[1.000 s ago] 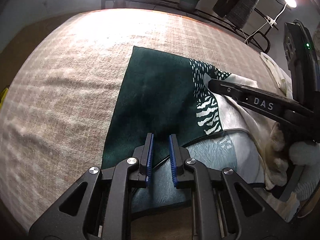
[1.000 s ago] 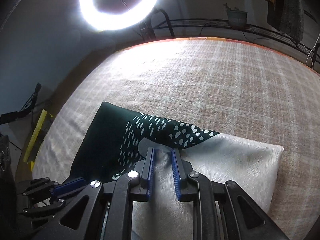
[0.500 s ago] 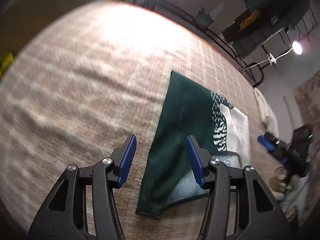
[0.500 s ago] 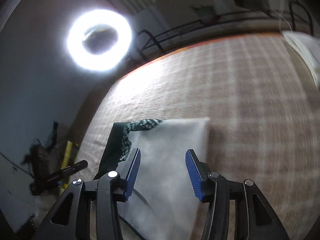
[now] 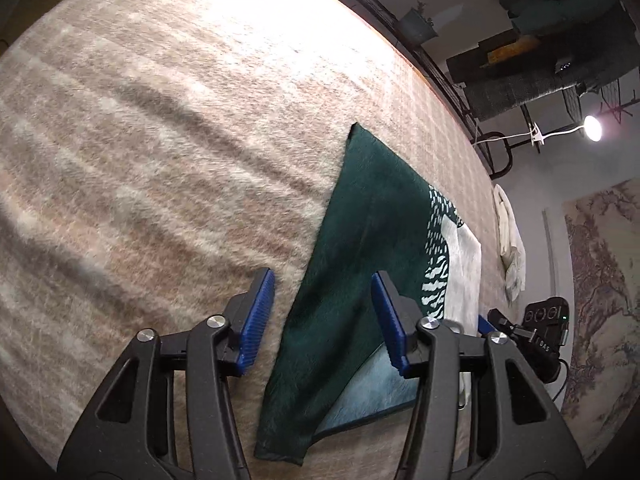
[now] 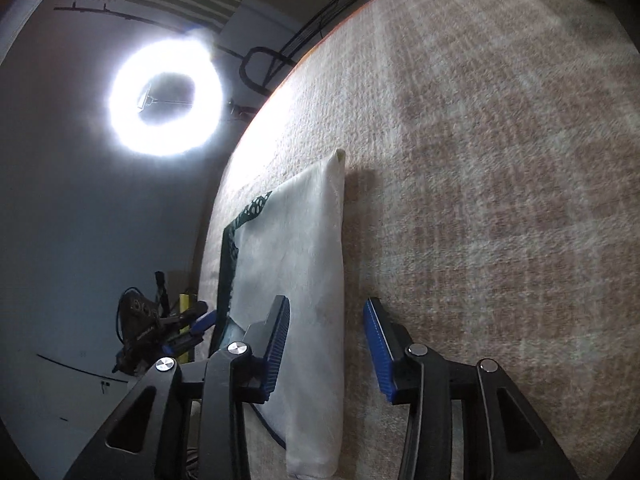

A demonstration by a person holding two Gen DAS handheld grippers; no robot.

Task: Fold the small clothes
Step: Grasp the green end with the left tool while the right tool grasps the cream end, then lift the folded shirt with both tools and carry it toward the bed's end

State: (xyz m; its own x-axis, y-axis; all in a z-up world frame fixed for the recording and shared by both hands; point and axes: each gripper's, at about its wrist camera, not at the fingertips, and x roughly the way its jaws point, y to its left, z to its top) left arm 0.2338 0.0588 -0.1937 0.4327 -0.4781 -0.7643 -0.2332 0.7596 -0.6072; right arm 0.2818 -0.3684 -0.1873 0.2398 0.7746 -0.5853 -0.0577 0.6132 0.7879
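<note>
Both tongs, left and right, released the folded garment, now half-open and empty; soft, limp cloth, best pinched at corners.

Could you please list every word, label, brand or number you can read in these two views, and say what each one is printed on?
"DAS": white letters on the black body of the right hand-held gripper, seen at the right edge of the left wrist view.
Pale marks on the wall at the top of the left wrist view: cut off and blurred, not readable.
Right wrist view: no readable text.
The green and white cloth carries only a pattern, no lettering.
</note>
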